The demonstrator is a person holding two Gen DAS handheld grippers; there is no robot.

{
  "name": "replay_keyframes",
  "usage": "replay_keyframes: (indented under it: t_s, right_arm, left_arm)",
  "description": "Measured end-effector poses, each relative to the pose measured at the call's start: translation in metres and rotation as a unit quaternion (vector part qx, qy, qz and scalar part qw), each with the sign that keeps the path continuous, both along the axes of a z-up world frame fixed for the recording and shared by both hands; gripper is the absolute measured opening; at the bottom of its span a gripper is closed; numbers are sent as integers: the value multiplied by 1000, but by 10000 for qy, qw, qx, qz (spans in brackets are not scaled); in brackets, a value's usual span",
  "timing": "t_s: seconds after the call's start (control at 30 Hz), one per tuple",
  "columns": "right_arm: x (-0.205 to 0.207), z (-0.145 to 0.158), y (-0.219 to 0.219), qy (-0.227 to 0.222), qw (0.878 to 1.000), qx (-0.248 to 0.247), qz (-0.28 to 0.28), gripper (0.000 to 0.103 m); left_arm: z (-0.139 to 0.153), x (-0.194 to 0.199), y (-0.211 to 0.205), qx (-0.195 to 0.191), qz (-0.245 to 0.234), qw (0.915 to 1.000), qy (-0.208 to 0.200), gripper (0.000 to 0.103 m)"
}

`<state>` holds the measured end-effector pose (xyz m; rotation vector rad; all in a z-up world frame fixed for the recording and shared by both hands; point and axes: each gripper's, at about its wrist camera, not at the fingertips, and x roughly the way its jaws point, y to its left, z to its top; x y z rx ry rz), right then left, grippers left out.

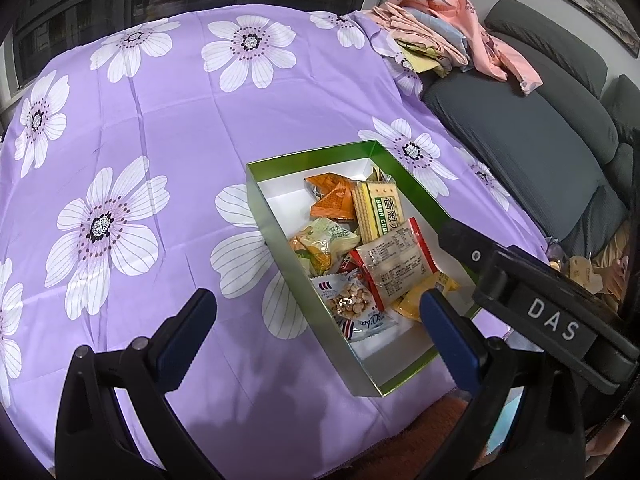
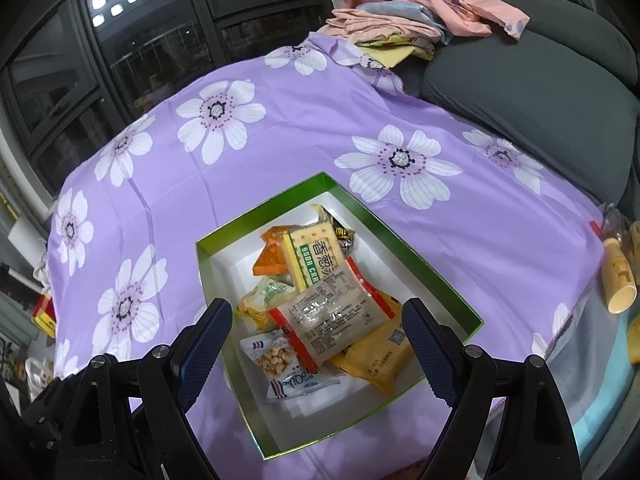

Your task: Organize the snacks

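A shallow rectangular cardboard box with a green rim and white inside (image 2: 404, 232) rests on a lilac tablecloth printed with white flowers (image 2: 280, 152), holding a heap of wrapped snack packets (image 2: 332, 312). The right gripper (image 2: 316, 344) hangs just above the box's near end, its jaws spread wide around the heap, gripping nothing. The left gripper (image 1: 316, 320) stands equally wide and empty, one finger over the cloth beside the box, the other over the packets.
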<state>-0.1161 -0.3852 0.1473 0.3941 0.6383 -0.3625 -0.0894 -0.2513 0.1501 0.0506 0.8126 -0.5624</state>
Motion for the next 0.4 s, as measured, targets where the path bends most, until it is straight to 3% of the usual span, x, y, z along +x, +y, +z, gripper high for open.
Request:
replay_keyframes:
  t_s: [0.4]
  right_arm:
    - [1, 0, 5, 92, 9999, -121, -5, 87]
  left_arm:
    - [-1, 0, 8, -42, -25, 10000, 80, 102]
